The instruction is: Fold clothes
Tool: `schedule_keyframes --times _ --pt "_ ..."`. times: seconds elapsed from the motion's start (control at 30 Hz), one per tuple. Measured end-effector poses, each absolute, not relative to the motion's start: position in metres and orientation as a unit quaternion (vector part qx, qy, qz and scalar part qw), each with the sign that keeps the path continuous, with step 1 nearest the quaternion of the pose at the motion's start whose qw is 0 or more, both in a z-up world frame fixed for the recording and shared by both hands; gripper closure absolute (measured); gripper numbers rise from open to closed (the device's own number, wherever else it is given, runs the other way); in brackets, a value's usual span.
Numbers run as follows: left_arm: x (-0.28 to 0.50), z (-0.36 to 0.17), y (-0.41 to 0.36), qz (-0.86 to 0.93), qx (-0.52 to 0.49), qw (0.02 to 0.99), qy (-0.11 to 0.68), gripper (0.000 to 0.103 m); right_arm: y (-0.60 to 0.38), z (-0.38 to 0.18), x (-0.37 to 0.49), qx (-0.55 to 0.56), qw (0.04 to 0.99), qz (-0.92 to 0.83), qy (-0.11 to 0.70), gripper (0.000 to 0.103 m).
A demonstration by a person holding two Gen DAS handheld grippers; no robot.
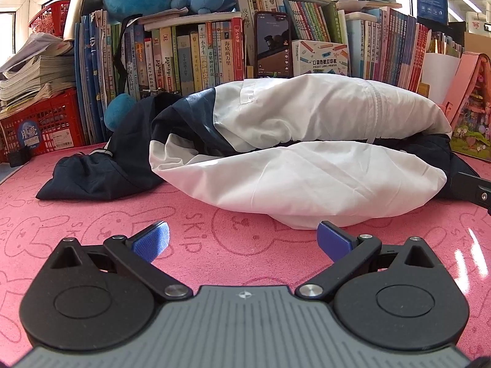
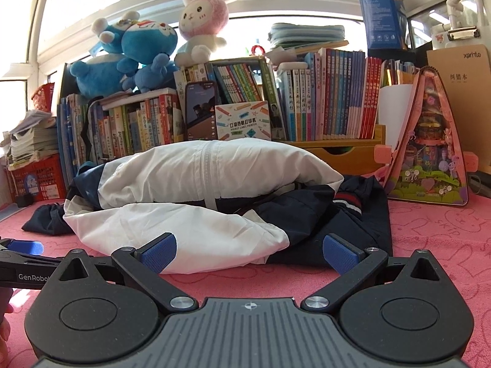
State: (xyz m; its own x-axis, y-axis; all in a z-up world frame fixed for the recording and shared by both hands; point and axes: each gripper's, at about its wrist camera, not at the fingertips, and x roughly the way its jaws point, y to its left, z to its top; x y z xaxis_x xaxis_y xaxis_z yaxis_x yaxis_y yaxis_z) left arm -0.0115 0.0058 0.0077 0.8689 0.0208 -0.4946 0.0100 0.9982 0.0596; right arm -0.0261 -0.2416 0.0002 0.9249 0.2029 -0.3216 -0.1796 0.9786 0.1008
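One garment: a white and navy jacket [image 1: 294, 153] lies bunched on the pink bunny-print mat [image 1: 214, 245] that covers the bench.
Look: two puffy white folds stacked one over the other, navy panels showing between and beside them; a white zip strip [image 2: 207, 168] runs down the upper fold; a red and white striped band [image 2: 346, 201] shows on the navy part in the right wrist view.
Long axis: runs left to right across both views, roughly parallel to the row of books [image 1: 190, 58] behind it.
Ends: a navy part [image 1: 89, 174] trails off to the left onto the mat; the striped navy part lies at the right end.
Left claw [image 1: 242, 239]: spread wide, blue pads apart, nothing between them, low over the mat just in front of the lower white fold.
Right claw [image 2: 250, 251]: spread wide, holding nothing, its pads near the front edge of the jacket, one before white cloth and one before navy.
Behind: a phone [image 2: 201, 113] stands propped against the books, beside a label printer box [image 2: 244, 121]; blue plush toys [image 2: 122, 58] and a pink-hooded rabbit plush [image 2: 202, 21] sit on top.
Left side: red crate [image 1: 43, 125] under stacked papers.
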Motion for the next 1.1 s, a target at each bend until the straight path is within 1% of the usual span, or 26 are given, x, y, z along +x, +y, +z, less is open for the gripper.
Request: schedule_keyframes --times 0.17,0.37,0.67,1.1 --pt "-0.01 0.011 -0.006 -0.004 0.083 0.971 0.226 0.0 -0.233 -0.002 -0.034 0.016 0.981 0.116 0.156 0.0" --pt "0.003 0.005 -0.004 -0.004 0.064 0.962 0.265 0.0 -0.228 0.0 -0.032 -0.005 0.981 0.122 0.154 0.0" --pt "-0.002 0.005 -0.008 0.01 0.083 0.964 0.253 0.0 -0.224 0.001 -0.032 -0.031 0.981 0.121 0.148 0.0" --pt "0.003 0.003 0.0 0.006 0.056 0.961 0.272 0.0 -0.22 0.0 -0.027 -0.038 0.976 0.118 0.177 0.0"
